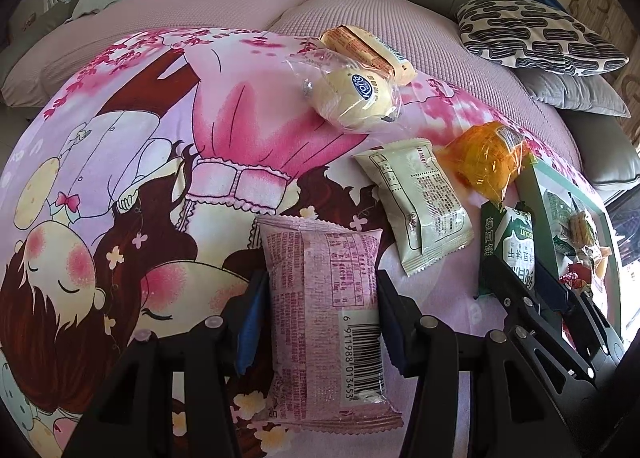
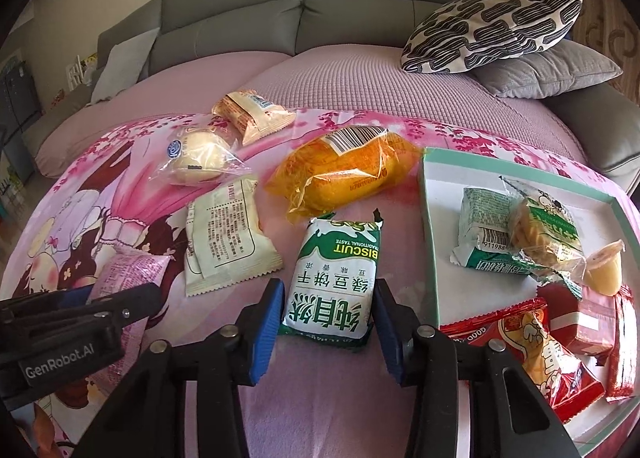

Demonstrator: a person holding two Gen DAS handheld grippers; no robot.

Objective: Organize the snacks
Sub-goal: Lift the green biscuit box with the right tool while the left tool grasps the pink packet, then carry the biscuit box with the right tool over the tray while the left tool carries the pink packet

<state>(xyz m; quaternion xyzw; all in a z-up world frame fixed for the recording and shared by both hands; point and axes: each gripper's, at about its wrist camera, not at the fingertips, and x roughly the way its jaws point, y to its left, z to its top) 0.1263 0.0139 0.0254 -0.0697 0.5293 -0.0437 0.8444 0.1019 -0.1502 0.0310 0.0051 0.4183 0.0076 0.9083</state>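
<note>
Straddling packets, both hand-held grippers.

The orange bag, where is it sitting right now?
The orange bag lies on the cartoon blanket, just left of the tray and behind the green biscuit pack.

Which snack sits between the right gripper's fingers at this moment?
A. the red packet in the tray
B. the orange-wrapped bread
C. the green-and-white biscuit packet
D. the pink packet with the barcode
C: in the right wrist view, the right gripper has its blue pads on either side of the green-and-white biscuit packet, which lies on the cartoon blanket.
</note>
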